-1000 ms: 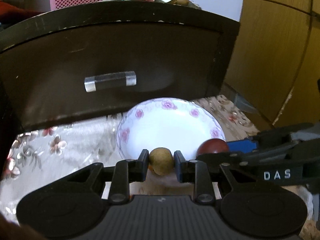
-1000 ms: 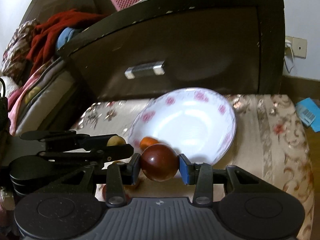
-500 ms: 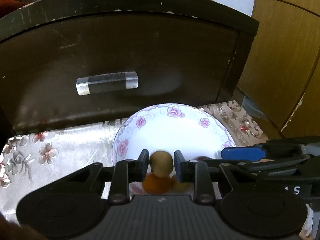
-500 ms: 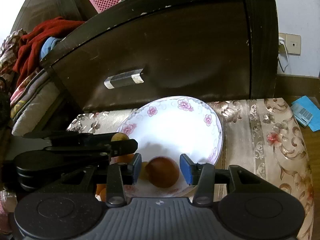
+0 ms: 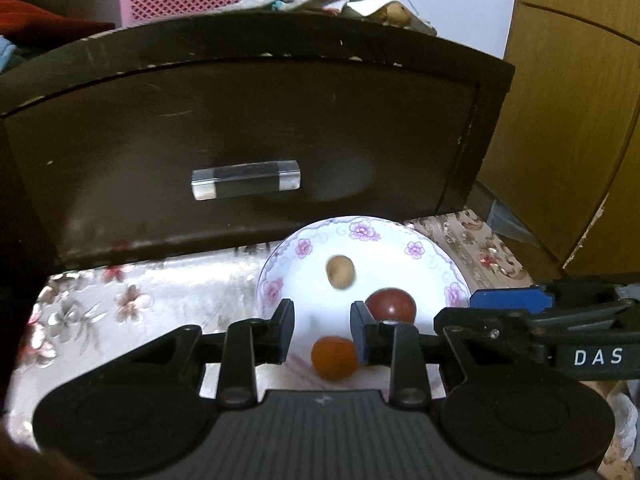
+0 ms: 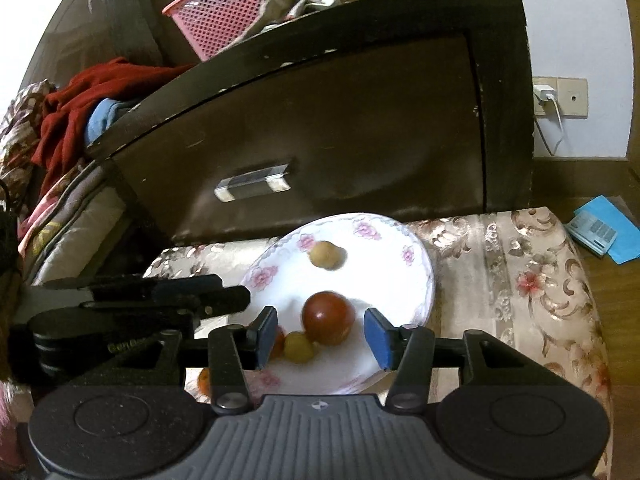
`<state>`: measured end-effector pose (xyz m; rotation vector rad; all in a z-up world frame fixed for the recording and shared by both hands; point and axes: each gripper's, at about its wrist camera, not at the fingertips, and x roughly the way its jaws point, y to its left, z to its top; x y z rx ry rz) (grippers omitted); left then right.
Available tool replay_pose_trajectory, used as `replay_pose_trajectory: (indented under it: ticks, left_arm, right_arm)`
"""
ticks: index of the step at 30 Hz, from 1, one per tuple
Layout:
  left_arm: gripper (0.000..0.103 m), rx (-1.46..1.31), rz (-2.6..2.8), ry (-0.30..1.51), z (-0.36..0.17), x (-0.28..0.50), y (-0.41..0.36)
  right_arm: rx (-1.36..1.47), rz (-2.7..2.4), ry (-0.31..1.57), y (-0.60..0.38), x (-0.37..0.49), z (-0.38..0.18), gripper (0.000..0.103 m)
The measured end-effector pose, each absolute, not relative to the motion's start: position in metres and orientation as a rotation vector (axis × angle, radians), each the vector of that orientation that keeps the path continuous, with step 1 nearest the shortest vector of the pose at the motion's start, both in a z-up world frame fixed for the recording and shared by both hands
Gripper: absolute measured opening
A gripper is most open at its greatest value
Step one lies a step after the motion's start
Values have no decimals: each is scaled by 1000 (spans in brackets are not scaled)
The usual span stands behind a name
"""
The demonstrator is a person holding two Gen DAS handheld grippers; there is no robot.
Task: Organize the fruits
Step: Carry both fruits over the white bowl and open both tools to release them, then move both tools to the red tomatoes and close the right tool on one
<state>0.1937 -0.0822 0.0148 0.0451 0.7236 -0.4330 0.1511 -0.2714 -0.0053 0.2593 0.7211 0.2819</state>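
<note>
On the floral-rimmed white plate [image 6: 420, 280] lie a tan fruit [image 6: 325, 255], a dark red fruit [image 6: 329, 317], and a yellow-green one [image 6: 298, 346], while the left gripper [image 5: 320, 331] and right gripper [image 6: 320, 336] hover spread and empty, suggesting sorting is nearly done, with an orange fruit [image 6: 204, 380] apparently off the plate's near edge.

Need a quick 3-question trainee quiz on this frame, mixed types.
1. True or false: the left claw is shut on the tan fruit.
2. The red fruit lies: A) on the cloth B) in the plate C) in the pink basket
3. Fill in: the right claw is ____.

Key: 1 false, the tan fruit lies loose in the plate; 2 B; 3 open.
</note>
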Motion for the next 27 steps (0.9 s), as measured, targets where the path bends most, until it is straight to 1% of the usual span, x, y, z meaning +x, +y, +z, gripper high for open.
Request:
replay_pose_trajectory:
  ticks: [10,14,17,19,27]
  left_arm:
    - [39,53,-444,738,32,144,-54]
    - [44,36,-438,745,30,123,-42]
    - [44,13,-429,762,22,114,-33]
    - [44,14,-430,786,14,111,-30]
    - [44,69,-446,855,-9,110,-23]
  right_arm:
    - [231,313,744,-247,110,6,44]
    - [234,322,763,-239,92,4,44]
    - [192,332,778,-230,85,2,44]
    - [164,338,781,-224,84,-2,46]
    - [96,407,829,-204,95,-23,47]
